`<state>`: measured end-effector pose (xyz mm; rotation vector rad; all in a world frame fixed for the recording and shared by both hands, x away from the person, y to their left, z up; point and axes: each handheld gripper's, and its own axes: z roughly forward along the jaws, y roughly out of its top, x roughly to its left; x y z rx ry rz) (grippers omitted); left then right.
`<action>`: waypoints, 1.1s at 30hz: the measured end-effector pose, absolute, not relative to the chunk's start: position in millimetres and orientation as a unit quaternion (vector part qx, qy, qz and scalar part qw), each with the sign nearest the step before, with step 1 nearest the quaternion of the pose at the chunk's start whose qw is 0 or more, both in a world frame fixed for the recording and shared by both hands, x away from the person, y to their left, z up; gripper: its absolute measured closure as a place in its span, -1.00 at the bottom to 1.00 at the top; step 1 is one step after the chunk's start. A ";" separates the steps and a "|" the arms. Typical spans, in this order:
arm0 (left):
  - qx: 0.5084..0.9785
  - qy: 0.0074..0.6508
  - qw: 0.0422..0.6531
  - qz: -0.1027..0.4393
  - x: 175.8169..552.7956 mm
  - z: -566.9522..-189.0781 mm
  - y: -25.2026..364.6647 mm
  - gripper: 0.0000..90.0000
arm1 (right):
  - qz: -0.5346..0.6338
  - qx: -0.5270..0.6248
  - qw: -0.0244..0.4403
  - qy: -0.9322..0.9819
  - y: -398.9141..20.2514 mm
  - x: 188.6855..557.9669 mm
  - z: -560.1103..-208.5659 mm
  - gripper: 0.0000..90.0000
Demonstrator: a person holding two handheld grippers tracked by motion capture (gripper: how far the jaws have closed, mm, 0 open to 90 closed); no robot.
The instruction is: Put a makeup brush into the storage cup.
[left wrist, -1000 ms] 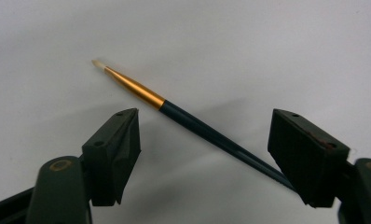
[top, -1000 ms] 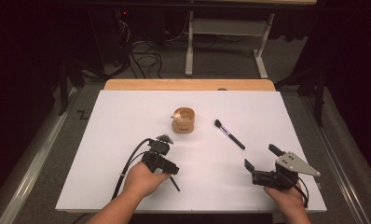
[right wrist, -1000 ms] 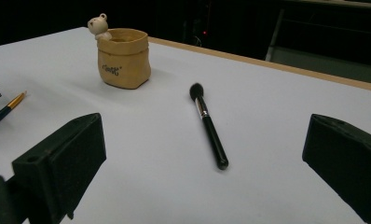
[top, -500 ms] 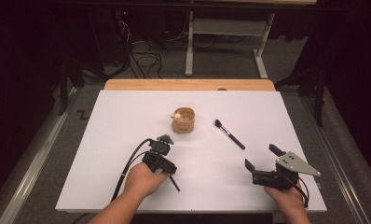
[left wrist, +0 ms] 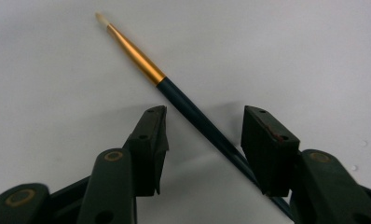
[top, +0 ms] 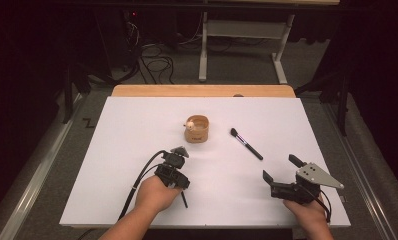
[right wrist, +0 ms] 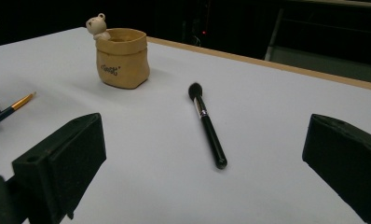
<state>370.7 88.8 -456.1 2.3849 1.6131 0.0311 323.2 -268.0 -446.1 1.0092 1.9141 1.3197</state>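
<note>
A thin paintbrush (left wrist: 141,60) with a dark blue handle, gold ferrule and pale tip lies flat on the white table. My left gripper (left wrist: 206,116) points down over it, and its jaws have just been closing, with the handle running between them close to the right pad (left wrist: 267,140). A gap is left at the other pad, so the brush is not clamped. In the high view the left gripper (top: 173,175) sits at the front left with the handle's end (top: 183,200) sticking out below the hand. My right gripper (top: 280,167) rests open and empty at the front right.
A tan bag-shaped pot (top: 197,129) with a small bear figure on its rim stands mid-table (right wrist: 122,57). A black makeup brush (top: 246,143) lies to its right (right wrist: 207,125). A wooden strip (top: 202,90) borders the table's far edge.
</note>
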 end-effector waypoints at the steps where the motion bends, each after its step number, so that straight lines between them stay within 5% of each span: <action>1: 0.821 0.556 0.131 0.011 370.8 -455.9 89.2 0.15 | 0.497 0.380 0.299 0.721 -268.0 323.2 -446.1 -0.99; 33: 0.832 0.539 0.126 0.039 369.1 -456.7 95.0 0.68 | 0.496 0.382 0.297 0.721 -266.8 322.6 -446.4 -0.99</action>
